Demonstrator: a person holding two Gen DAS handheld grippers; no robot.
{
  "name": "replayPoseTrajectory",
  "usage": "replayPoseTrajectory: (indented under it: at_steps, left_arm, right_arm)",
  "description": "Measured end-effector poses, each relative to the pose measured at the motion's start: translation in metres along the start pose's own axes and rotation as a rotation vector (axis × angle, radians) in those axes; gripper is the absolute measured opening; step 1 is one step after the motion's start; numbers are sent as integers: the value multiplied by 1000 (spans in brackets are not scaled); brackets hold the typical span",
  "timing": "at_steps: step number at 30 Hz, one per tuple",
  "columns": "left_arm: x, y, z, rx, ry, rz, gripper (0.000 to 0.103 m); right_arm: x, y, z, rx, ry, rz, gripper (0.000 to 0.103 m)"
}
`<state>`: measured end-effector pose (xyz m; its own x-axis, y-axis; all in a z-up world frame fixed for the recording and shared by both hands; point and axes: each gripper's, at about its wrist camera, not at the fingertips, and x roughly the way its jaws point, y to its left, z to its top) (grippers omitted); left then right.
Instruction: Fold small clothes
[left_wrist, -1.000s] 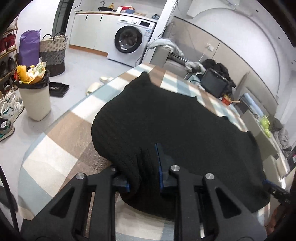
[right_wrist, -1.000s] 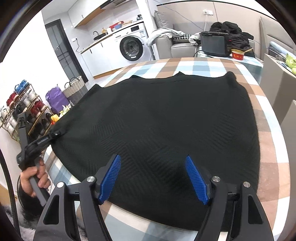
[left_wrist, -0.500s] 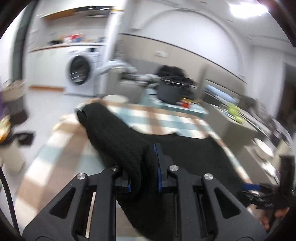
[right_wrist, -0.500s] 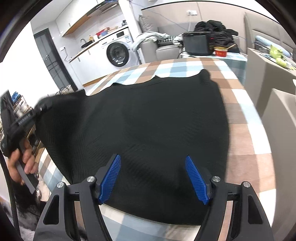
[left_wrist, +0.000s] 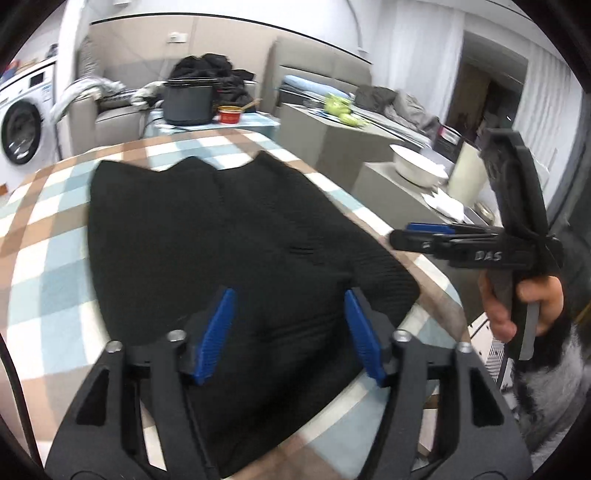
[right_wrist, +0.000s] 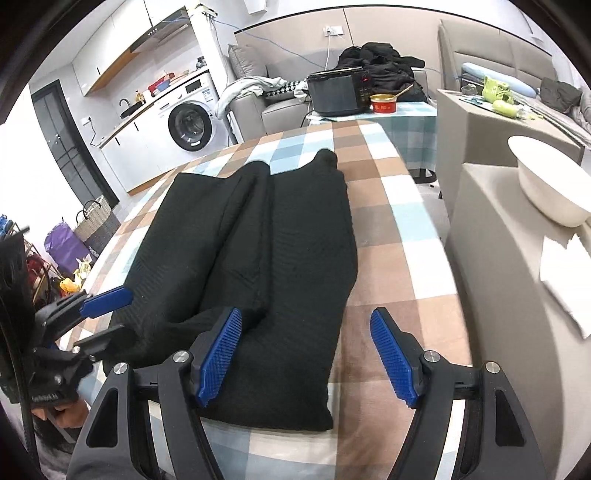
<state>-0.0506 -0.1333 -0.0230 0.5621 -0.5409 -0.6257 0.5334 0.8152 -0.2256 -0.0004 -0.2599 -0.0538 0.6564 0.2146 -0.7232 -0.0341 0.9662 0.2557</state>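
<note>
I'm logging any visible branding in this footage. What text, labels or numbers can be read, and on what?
"DAS": pale letters on the right claw body, seen from the left wrist view.
Washing machine panel markings: too small to read.
Red tub print: too small to read.
Black cooker display: red lights only, unreadable.

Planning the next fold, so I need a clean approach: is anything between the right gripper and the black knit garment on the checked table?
Nothing visible. The right gripper hangs open right over the near end of the black knit garment; only checked tablecloth lies around it.
</note>
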Motion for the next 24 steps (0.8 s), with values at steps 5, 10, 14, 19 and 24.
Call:
replayPoseTrajectory:
  at_steps: [5,10,14,19,24]
  left_arm:
    - [-24,49,-10,-85,-30,113,65]
    - [-30,94,-18,-167,-30,142,65]
    - [-26,108,-21,-180,-21,165,65]
    - [-12,113,-21,-191,-4,171,65]
    - [-11,112,-25,-183,-5,178,65]
  right_arm:
    - [11,11,4,19,21,104,74]
    - [26,40,2,-28,76,247,68]
    - [35,46,-2,-16,156,315,67]
    - [41,39,-6,81,166,333,67]
    - [25,63,-2,-151,133,221,67]
